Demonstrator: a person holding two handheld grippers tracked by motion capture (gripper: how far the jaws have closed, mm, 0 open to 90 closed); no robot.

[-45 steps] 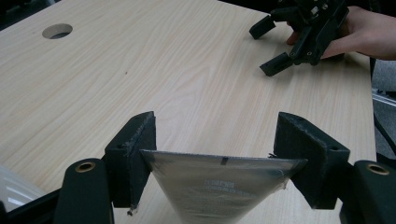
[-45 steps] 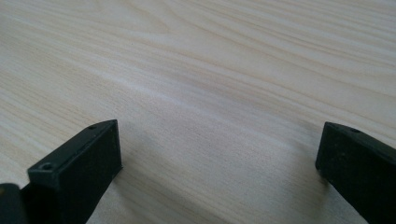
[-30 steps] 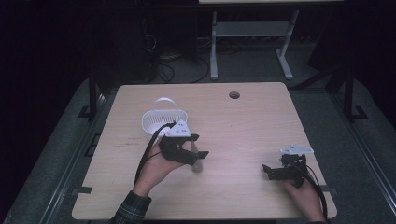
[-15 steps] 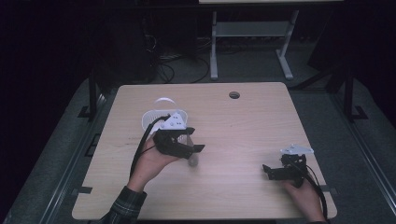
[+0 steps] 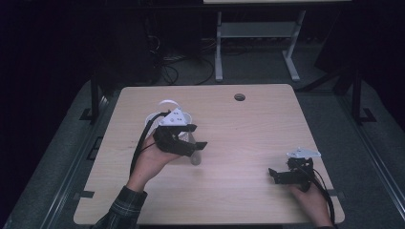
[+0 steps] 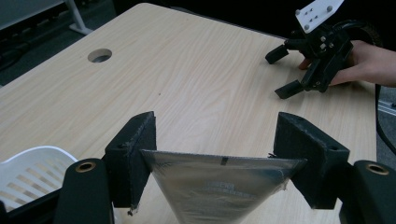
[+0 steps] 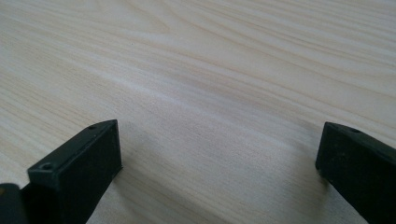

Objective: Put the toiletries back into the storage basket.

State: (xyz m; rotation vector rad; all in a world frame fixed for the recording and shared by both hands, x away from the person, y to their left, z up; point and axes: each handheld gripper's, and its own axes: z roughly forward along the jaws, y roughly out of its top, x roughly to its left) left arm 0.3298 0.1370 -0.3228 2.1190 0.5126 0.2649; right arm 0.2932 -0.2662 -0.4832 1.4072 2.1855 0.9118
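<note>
My left gripper (image 5: 197, 136) hovers over the left middle of the wooden table (image 5: 253, 129), shut on a silvery foil packet (image 5: 195, 157) that hangs down from its jaws. In the left gripper view the packet (image 6: 219, 191) spans the gap between the two black pads (image 6: 133, 154), its top edge taut. Just behind that gripper stands a white slotted basket (image 5: 160, 114), whose rim (image 6: 28, 165) shows at the lower left. My right gripper (image 5: 276, 175) rests low at the table's front right, open, with bare wood between its jaws (image 7: 219, 158). It also appears far off as the right gripper (image 6: 280, 72).
A round cable hole (image 5: 239, 97) lies near the table's far edge. Beyond the table, a grey desk frame (image 5: 253, 33) and cables sit on the dark floor. Bare wood stretches between the two grippers.
My left gripper has risen and moved away from me toward the basket, carrying the foil packet. The right gripper has stayed still.
</note>
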